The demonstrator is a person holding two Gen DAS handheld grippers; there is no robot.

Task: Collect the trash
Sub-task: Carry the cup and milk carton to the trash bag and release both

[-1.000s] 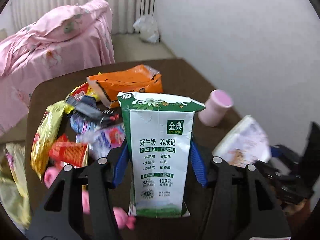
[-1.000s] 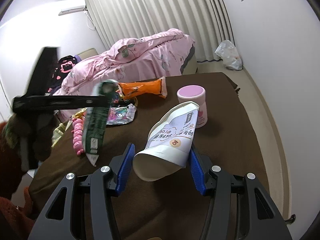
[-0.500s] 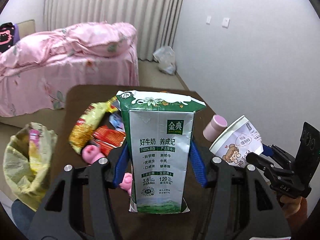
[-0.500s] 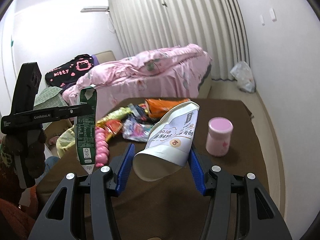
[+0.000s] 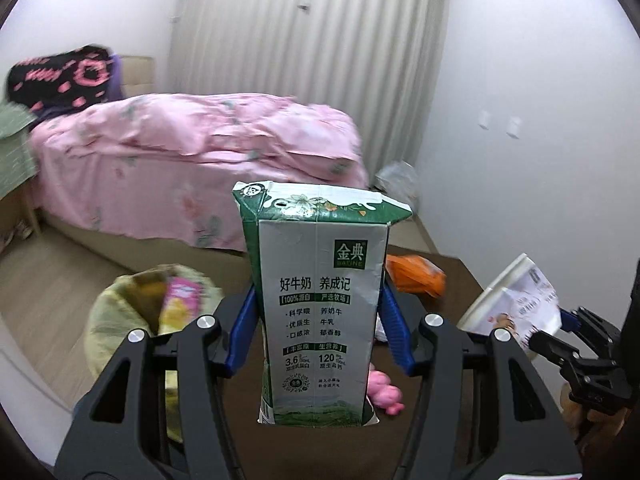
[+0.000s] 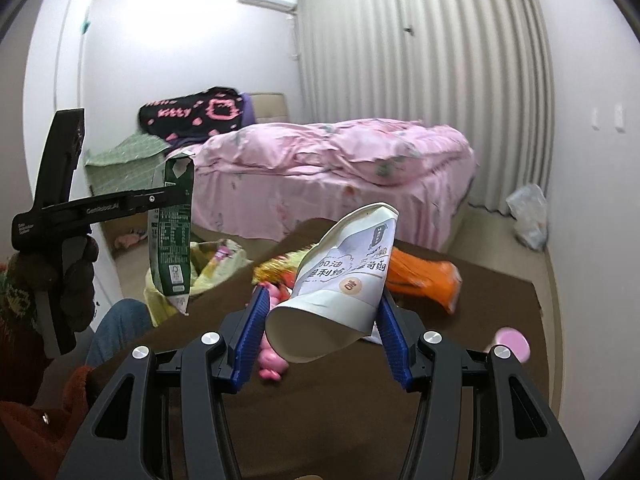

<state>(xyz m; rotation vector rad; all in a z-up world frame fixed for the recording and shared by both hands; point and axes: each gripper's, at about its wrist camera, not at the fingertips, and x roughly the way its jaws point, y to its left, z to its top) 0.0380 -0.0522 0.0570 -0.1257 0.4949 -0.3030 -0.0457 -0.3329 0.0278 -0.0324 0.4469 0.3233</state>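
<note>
My left gripper (image 5: pixel 318 334) is shut on a green and white milk carton (image 5: pixel 320 304), held upright in the air; from the right wrist view the same carton (image 6: pixel 172 232) hangs over the yellow trash bag (image 6: pixel 208 264). That bag (image 5: pixel 136 312), with wrappers in it, sits low at the left beside the table. A crushed white paper cup (image 6: pixel 340 280) lies tilted between the blue pads of my right gripper (image 6: pixel 320 334), which is shut on it. The left wrist view shows the cup (image 5: pixel 516 308) at the right edge.
The dark brown table (image 6: pixel 480 320) holds an orange snack bag (image 6: pixel 420 274), a pink toy (image 6: pixel 272 360), a pink-lidded jar (image 6: pixel 512 342) and mixed wrappers (image 6: pixel 276 268). A pink bed (image 6: pixel 340 172) stands behind. A person's knee (image 6: pixel 116 324) is at the left. A white plastic bag (image 6: pixel 528 216) lies on the floor.
Both grippers have risen and swung left with their loads. The carton now hangs near the yellow bag, and the views have tipped up from the table toward the bed and curtain.
</note>
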